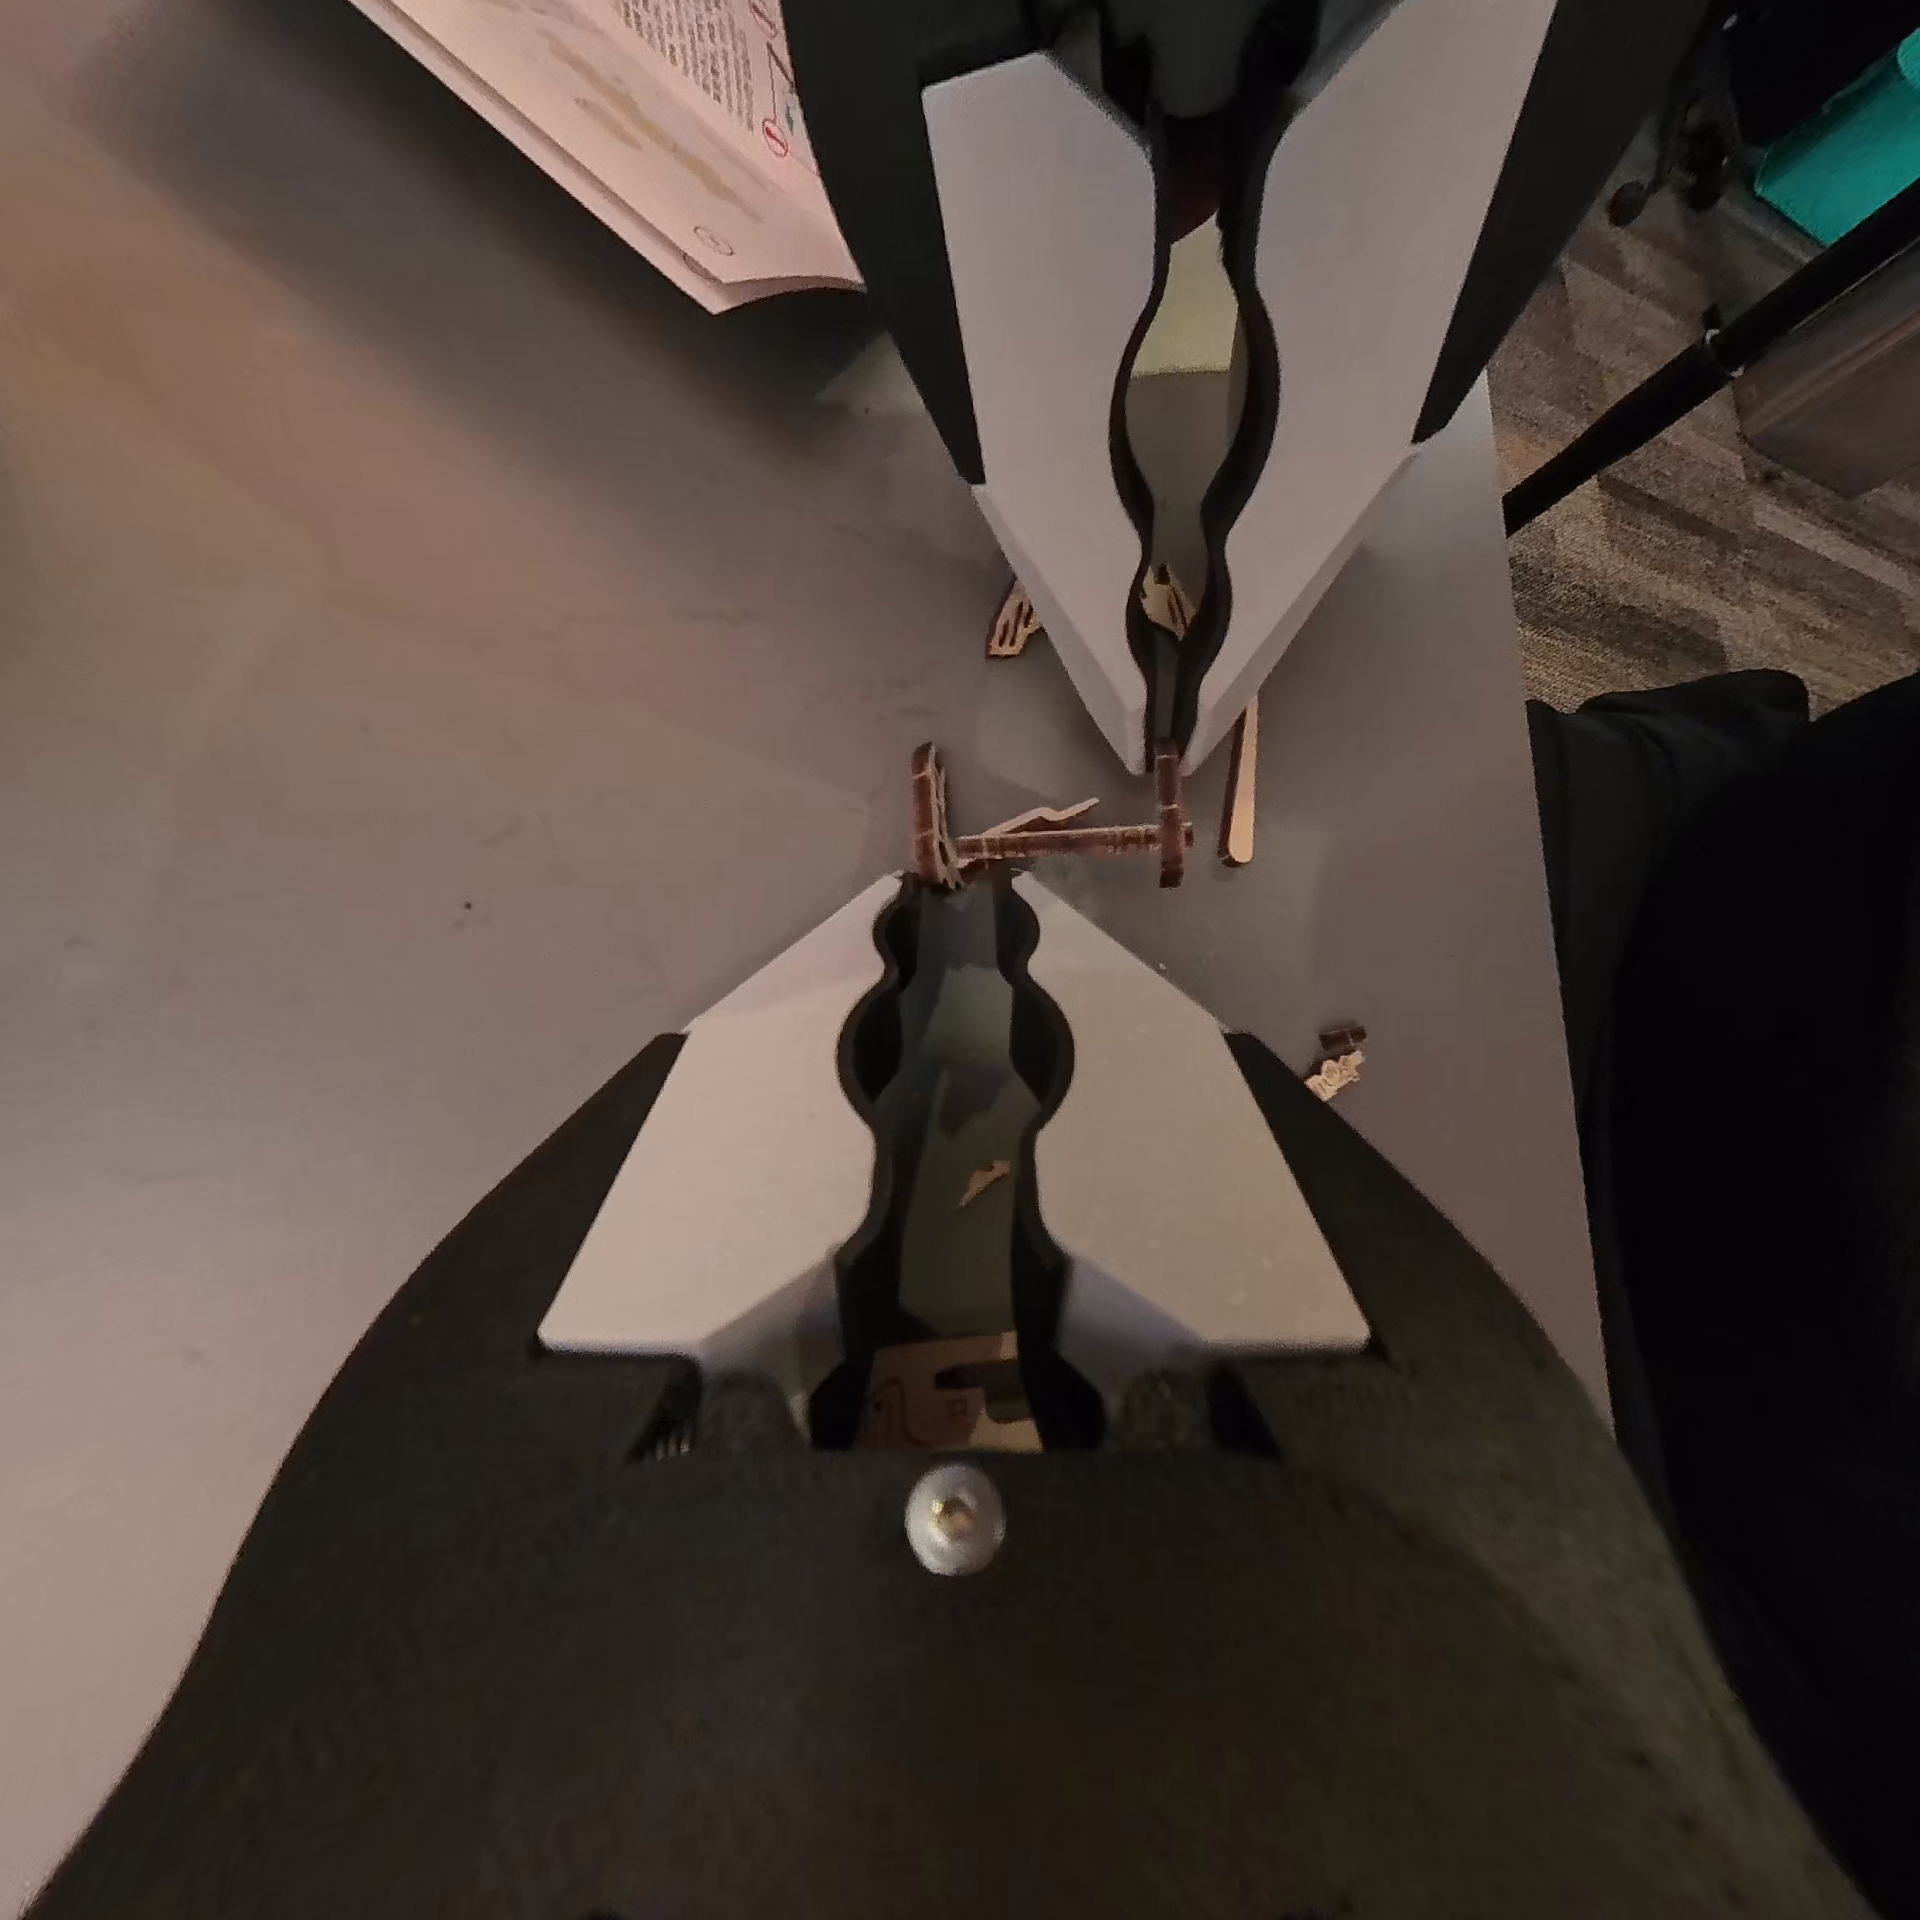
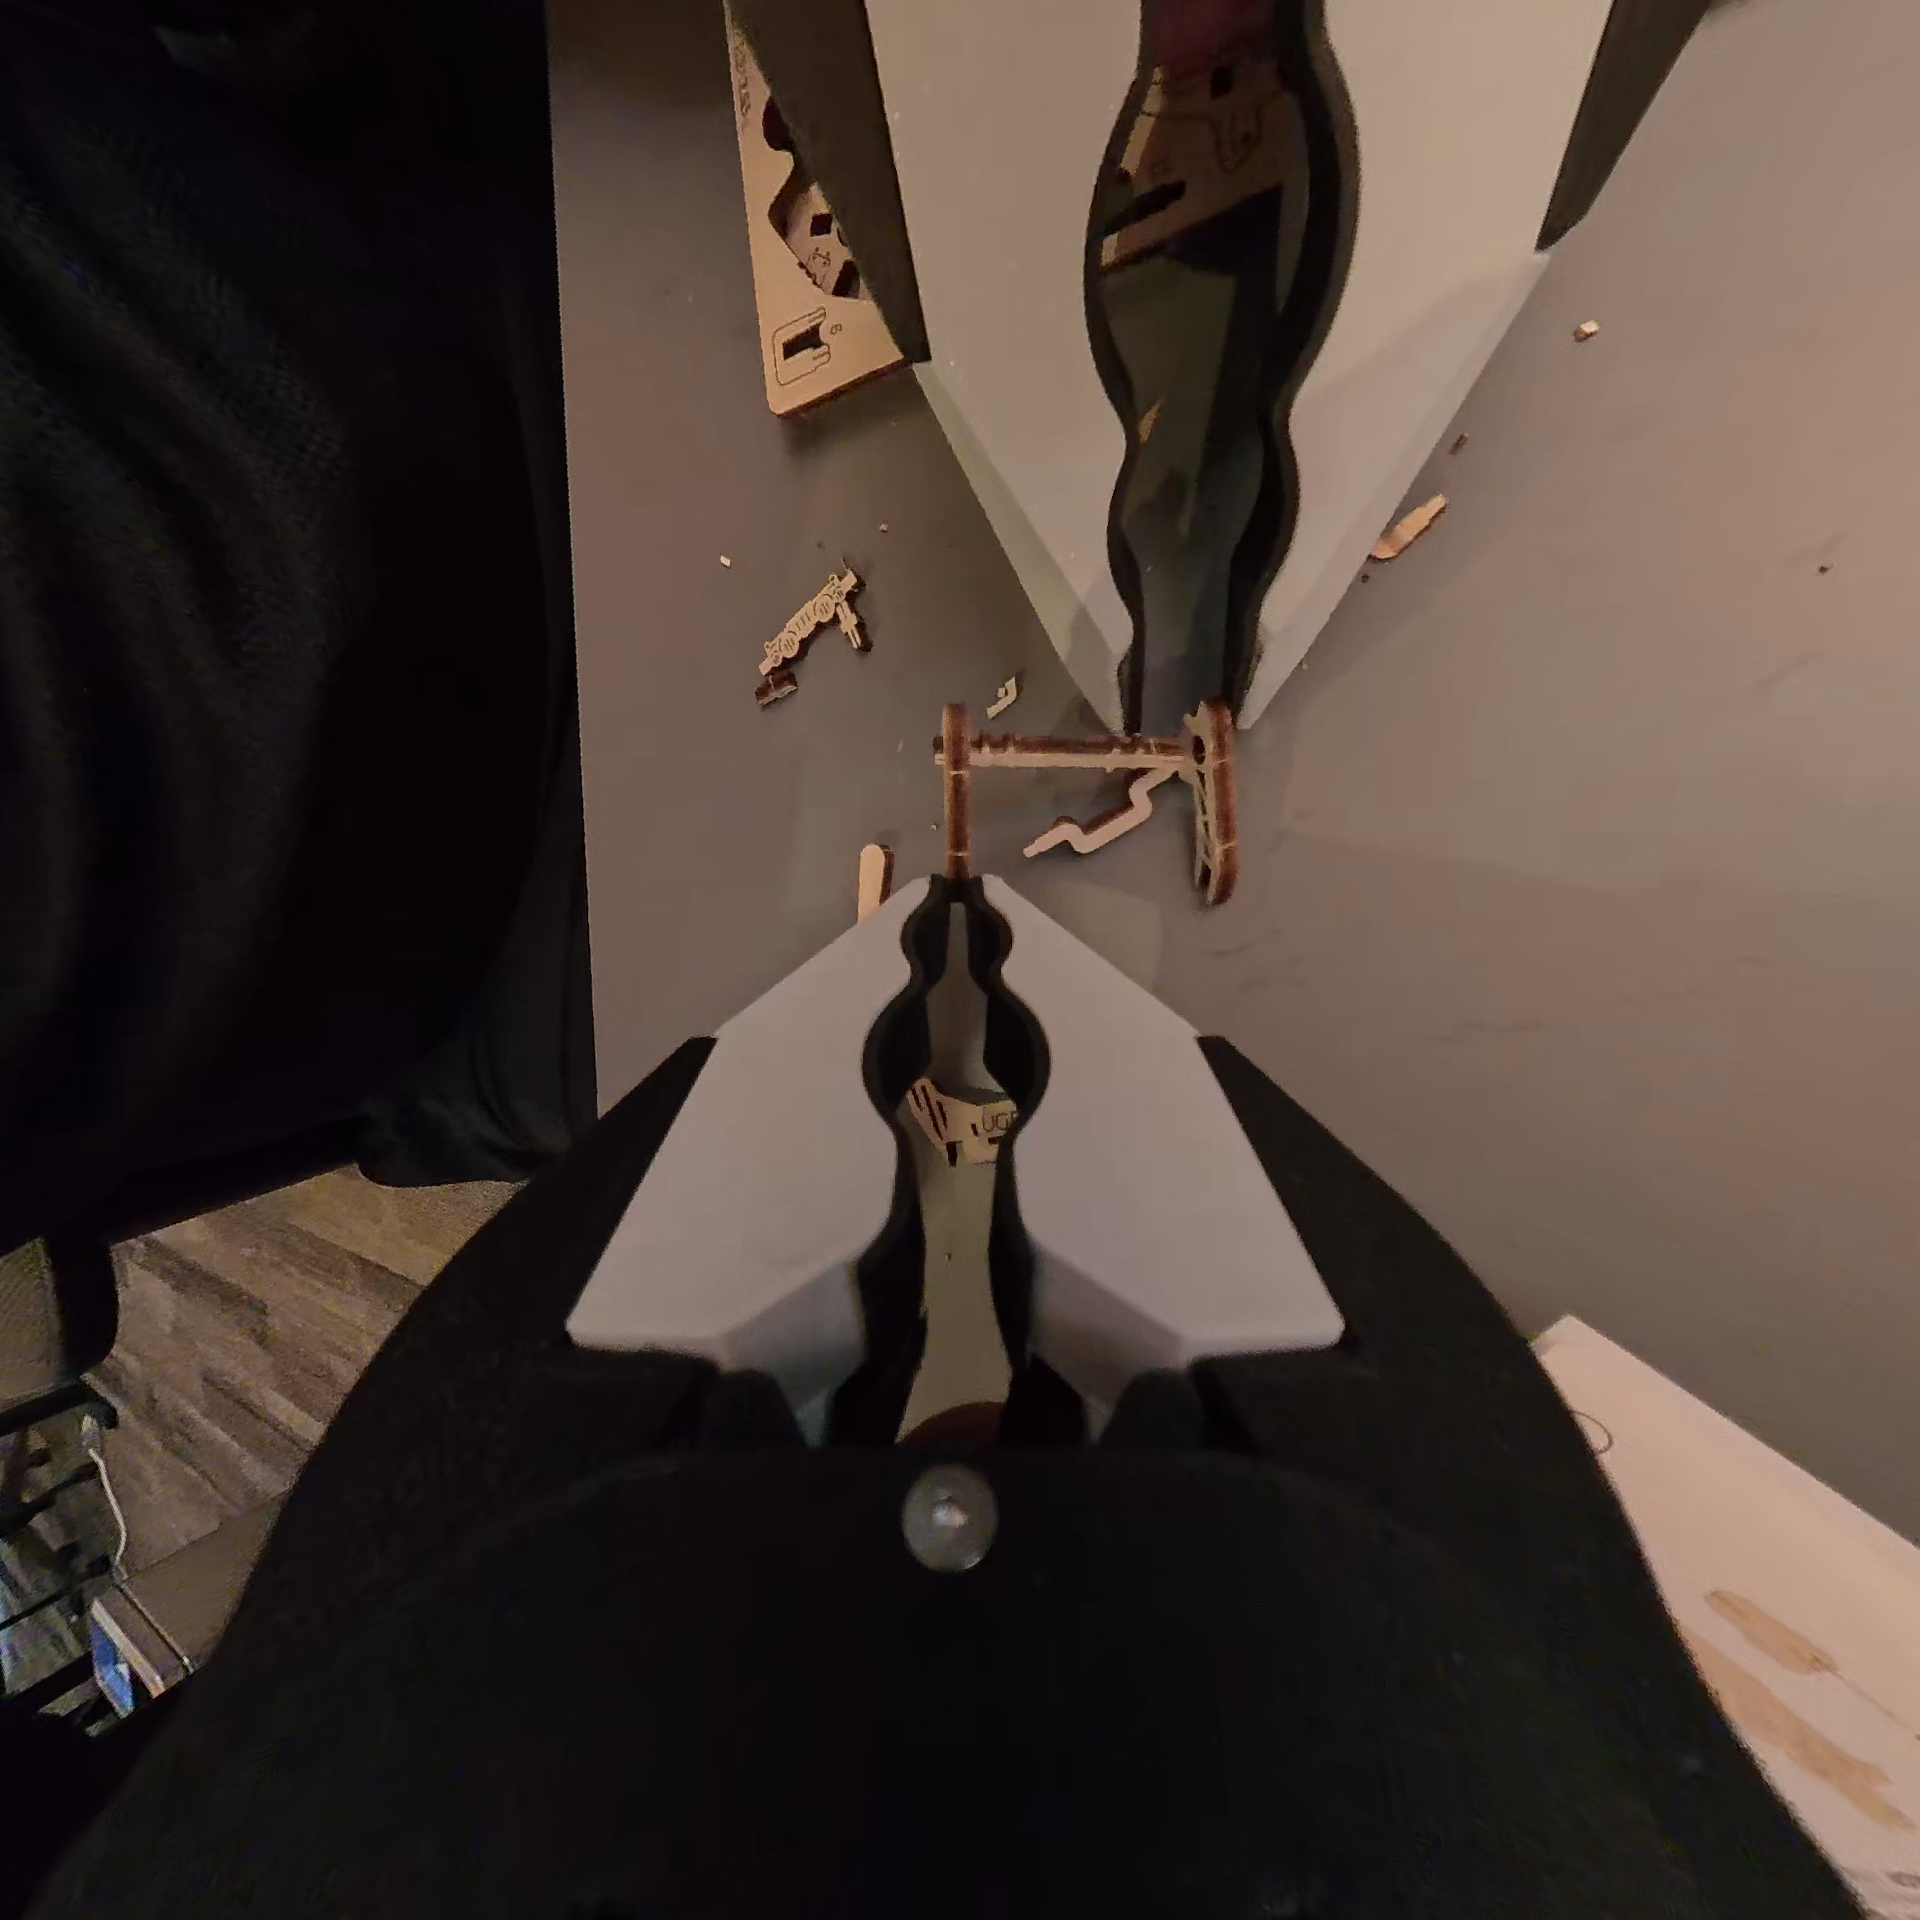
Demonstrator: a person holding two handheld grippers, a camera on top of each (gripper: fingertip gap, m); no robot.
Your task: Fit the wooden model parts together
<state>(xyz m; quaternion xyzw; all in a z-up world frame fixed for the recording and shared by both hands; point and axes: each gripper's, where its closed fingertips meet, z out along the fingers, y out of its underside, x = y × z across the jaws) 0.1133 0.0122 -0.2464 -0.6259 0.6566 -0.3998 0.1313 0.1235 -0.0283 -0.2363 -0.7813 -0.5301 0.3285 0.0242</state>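
The wooden model (image 1: 1049, 836) hangs just above the grey table (image 1: 416, 727), stretched between two facing grippers. The right gripper (image 2: 957, 879) is clamped on one end plate. The left gripper (image 1: 956, 883) has its fingers slightly apart around the opposite plate; whether they press on it I cannot tell. A flat stick (image 1: 1240, 784) lies just beside the model.
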